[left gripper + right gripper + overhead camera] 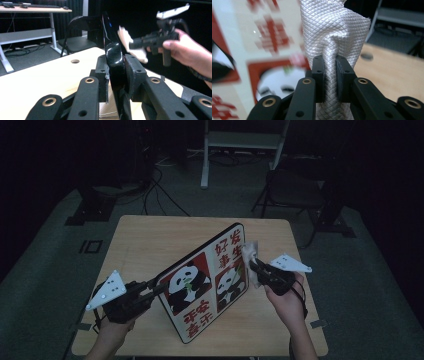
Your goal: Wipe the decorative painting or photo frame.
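At your left gripper (pixel 156 286), the jaws clamp the near edge of the panda board (pixel 207 282), held upright on the surface (pixel 145 240), while your right gripper (pixel 251 263) pinches a white cloth (pixel 332 32) against its face.

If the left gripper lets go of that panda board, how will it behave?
The board looks stiff, standing on one edge without bending. Held only by the left gripper, it would probably tip flat. Its glossy edge may be slippery.
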Available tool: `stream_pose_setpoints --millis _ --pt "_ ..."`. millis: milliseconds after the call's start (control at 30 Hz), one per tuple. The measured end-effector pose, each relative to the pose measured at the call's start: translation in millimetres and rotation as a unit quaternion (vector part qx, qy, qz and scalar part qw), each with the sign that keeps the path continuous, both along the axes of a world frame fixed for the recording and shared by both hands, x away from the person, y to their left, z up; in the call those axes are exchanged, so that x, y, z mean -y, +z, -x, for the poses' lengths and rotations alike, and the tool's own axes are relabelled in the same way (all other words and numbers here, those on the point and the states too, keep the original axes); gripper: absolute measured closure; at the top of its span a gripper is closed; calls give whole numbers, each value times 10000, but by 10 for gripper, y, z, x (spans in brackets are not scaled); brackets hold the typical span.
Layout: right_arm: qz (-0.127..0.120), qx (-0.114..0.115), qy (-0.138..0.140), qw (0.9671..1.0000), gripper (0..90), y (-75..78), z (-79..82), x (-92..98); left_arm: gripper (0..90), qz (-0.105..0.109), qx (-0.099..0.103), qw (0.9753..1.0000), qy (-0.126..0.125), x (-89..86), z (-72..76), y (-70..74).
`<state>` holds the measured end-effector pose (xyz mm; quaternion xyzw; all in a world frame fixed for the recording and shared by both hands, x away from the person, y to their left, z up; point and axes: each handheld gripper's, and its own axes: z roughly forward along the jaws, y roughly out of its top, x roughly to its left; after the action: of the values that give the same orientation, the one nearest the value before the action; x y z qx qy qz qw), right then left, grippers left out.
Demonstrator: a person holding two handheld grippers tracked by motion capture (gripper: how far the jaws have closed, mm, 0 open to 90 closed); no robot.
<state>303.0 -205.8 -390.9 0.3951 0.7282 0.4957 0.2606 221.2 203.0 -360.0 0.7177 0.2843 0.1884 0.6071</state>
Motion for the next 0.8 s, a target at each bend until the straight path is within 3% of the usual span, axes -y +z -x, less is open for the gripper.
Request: stream_pose_setpoints --millis 33,67,133,200,400,600,700,800 --pt "0 0 0 10000 792 0 0 0 753 0 0 10000 0 0 0 0" --pt "-13 200 31 9998 793 138 -9 -51 753 1 1 10000 3 0 0 -1" --pt "-23 249 52 9997 792 183 -17 -70 753 -5 3 10000 18 1 2 -1" --pt "-88 464 119 9988 792 339 -59 -136 752 -23 25 10000 46 7 11 -2" --pt "-197 792 246 9964 792 538 -111 -251 753 -25 12 10000 7 3 14 -2" --pt "-216 937 405 9945 792 663 -143 -361 753 -29 10 10000 -20 0 9 -2" --pt "-164 929 455 9945 792 671 -156 -416 753 -45 12 10000 -31 -1 7 1" --pt "-45 763 428 9962 792 618 -254 -497 751 -16 21 9999 -115 -14 -14 -5"
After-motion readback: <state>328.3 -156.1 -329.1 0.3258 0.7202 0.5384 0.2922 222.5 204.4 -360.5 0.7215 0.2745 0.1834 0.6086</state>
